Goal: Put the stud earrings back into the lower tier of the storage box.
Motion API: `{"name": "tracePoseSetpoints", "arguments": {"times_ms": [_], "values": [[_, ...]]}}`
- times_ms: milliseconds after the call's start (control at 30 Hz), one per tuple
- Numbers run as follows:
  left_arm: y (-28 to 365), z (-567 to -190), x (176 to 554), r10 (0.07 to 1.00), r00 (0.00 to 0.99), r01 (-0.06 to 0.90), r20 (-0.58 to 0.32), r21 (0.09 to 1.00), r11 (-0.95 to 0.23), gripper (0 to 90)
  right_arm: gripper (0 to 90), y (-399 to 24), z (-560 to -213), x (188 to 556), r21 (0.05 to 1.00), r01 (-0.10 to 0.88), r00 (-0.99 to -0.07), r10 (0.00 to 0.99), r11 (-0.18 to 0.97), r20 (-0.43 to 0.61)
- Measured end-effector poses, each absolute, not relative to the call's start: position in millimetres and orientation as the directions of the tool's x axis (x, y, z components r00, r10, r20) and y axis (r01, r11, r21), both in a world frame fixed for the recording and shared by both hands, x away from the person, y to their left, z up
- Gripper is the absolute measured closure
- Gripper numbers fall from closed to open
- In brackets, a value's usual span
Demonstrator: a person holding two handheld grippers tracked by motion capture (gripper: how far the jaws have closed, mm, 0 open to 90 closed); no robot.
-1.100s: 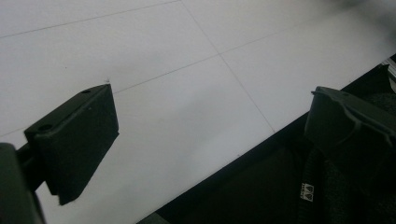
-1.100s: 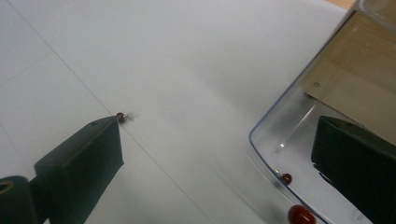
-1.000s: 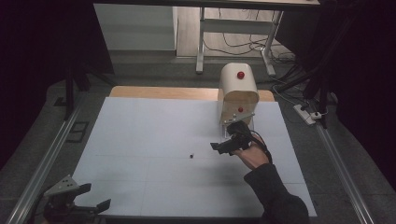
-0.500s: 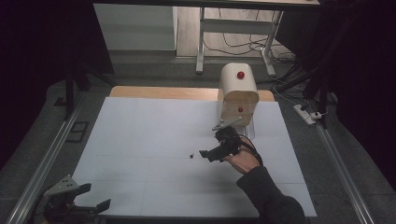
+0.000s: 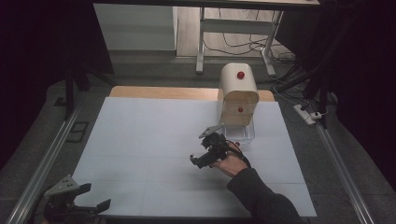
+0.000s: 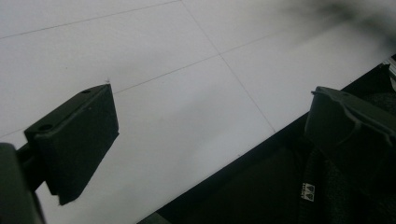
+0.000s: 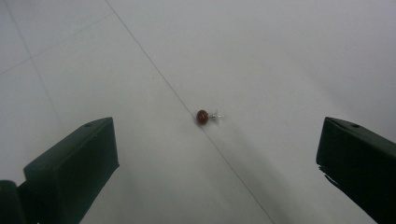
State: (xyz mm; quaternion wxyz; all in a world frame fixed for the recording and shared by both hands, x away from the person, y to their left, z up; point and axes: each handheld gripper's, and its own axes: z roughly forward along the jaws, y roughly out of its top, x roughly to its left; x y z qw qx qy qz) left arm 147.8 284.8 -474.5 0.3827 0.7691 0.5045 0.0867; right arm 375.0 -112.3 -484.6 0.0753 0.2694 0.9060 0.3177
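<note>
The right gripper (image 5: 201, 148) hangs over the middle of the white tabletop (image 5: 140, 140), jaws spread wide and holding nothing. In the right gripper view a small dark red bead (image 7: 202, 116) with a tiny clear stub lies on a seam line of the tabletop, between the two jaws and apart from both. A cream cabinet (image 5: 238, 100) with red knobs stands near the far edge, right of centre. The left gripper (image 5: 81, 205) sits at the near left corner, jaws spread, empty.
</note>
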Motion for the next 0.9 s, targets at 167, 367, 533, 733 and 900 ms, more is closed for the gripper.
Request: {"name": "tracePoseSetpoints", "arguments": {"times_ms": [167,367,533,733,900], "values": [[284.7,-474.6,147.8,0.842,0.477,0.709,-0.253,0.677,-0.198,2.8,0.0,-104.4,-495.2,375.6,0.600,0.446,-0.842,0.539,0.664,0.029],[284.6,-474.7,147.9,0.842,0.477,0.709,-0.252,0.677,-0.199,2.8,0.0,-92.4,-513.8,376.5,0.562,0.435,-0.854,0.520,0.704,0.010],[284.7,-474.7,147.9,0.842,0.477,0.709,-0.252,0.677,-0.199,2.8,2.1,-86.7,-525.6,379.7,0.553,0.428,-0.858,0.514,0.715,0.000],[284.3,-474.6,147.8,0.843,0.476,0.709,-0.250,0.676,-0.199,2.8,22.0,-84.4,-525.8,380.9,0.583,0.390,-0.862,0.506,0.713,-0.042],[284.3,-474.5,147.6,0.843,0.476,0.709,-0.250,0.677,-0.199,2.9,51.8,-82.5,-521.5,379.3,0.588,0.374,-0.872,0.488,0.717,-0.041]]}}
